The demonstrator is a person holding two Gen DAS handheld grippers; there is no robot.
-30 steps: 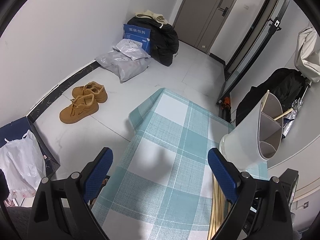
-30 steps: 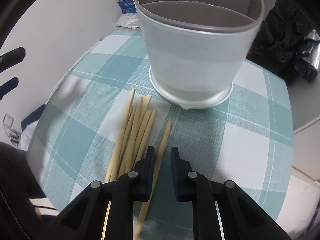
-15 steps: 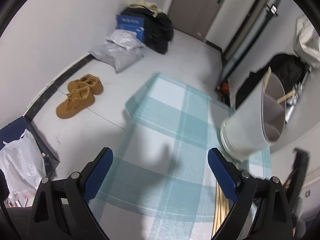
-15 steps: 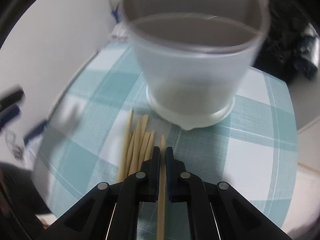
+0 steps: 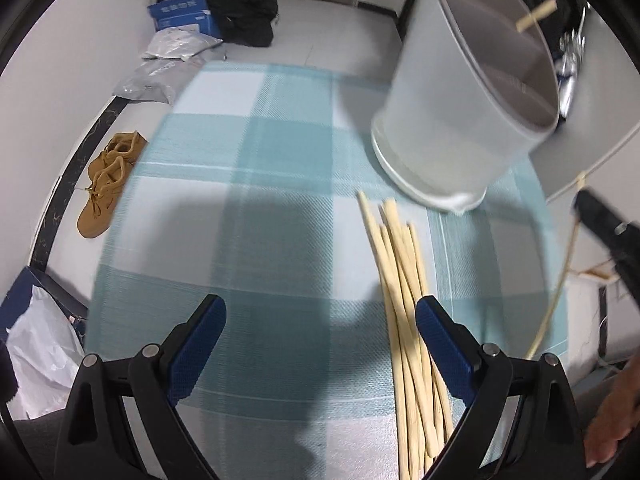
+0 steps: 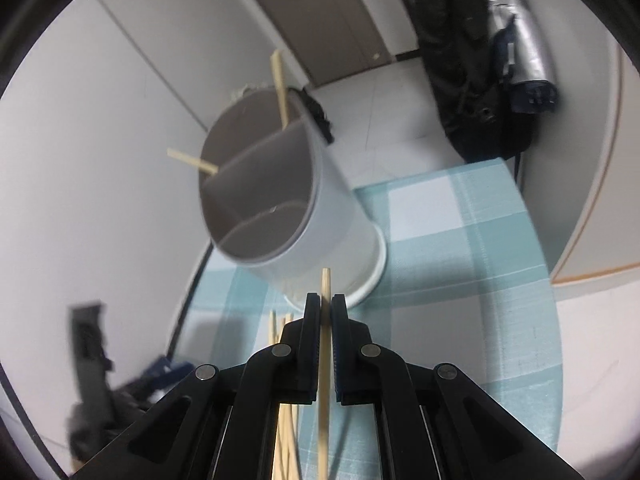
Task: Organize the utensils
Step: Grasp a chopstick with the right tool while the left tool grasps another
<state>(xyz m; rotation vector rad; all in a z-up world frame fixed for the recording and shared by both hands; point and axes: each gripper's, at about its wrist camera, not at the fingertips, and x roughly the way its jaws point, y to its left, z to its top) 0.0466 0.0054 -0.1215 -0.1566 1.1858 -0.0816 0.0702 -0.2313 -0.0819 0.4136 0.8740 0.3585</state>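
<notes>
My right gripper (image 6: 326, 308) is shut on one pale wooden chopstick (image 6: 325, 284), raised off the table, its tip sticking out toward the white divided utensil holder (image 6: 288, 200). Two chopsticks (image 6: 280, 84) lean inside the holder. In the left wrist view the same holder (image 5: 468, 104) stands at the table's far right, and a bundle of several chopsticks (image 5: 404, 280) lies on the teal checked tablecloth (image 5: 260, 200). The left gripper (image 5: 320, 320) hangs open over the cloth, its right finger (image 5: 440, 340) next to the bundle. The held chopstick (image 5: 556, 296) shows at the right edge.
Brown shoes (image 5: 104, 184), grey bags (image 5: 168, 60), a blue box (image 5: 184, 16) and dark bags lie on the floor beyond the table. A white plastic bag (image 5: 36, 352) sits low left. Dark clothing (image 6: 480, 60) hangs behind the table. A hand (image 5: 612, 412) shows at the lower right.
My right gripper shut on one chopstick and lifted it off the cloth, rolling toward the holder. The left gripper swung down and right, so the bundle and holder now sit in its view.
</notes>
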